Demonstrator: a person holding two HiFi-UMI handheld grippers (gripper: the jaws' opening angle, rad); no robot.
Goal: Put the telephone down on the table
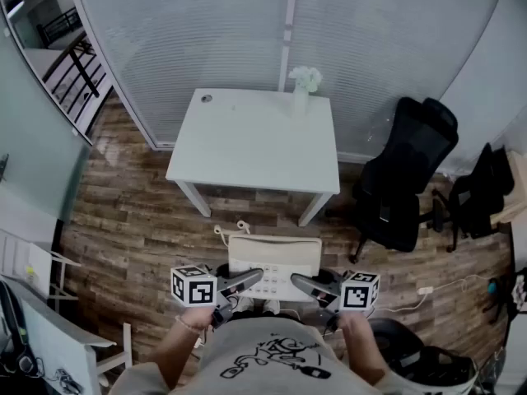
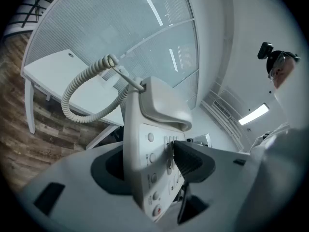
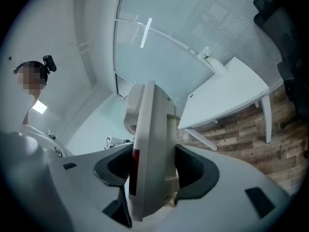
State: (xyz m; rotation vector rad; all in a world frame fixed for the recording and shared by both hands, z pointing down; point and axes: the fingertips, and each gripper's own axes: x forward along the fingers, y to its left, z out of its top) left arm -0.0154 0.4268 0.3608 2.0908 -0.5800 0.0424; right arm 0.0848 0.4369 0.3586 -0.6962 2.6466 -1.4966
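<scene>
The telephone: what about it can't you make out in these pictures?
- Head view: the telephone has its near corners covered by the left gripper and right gripper; its keys are too small to read.
- Left gripper view: key print is blurred; the cord ends out of sight behind the body.
- Right gripper view: seen edge-on, its key face is hidden.

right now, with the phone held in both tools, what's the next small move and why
Probably carry the telephone forward toward the white table, without loosening either grip. The left tool and right tool clamp its two sides, and it hangs over the wood floor, short of the table's near edge.
</scene>
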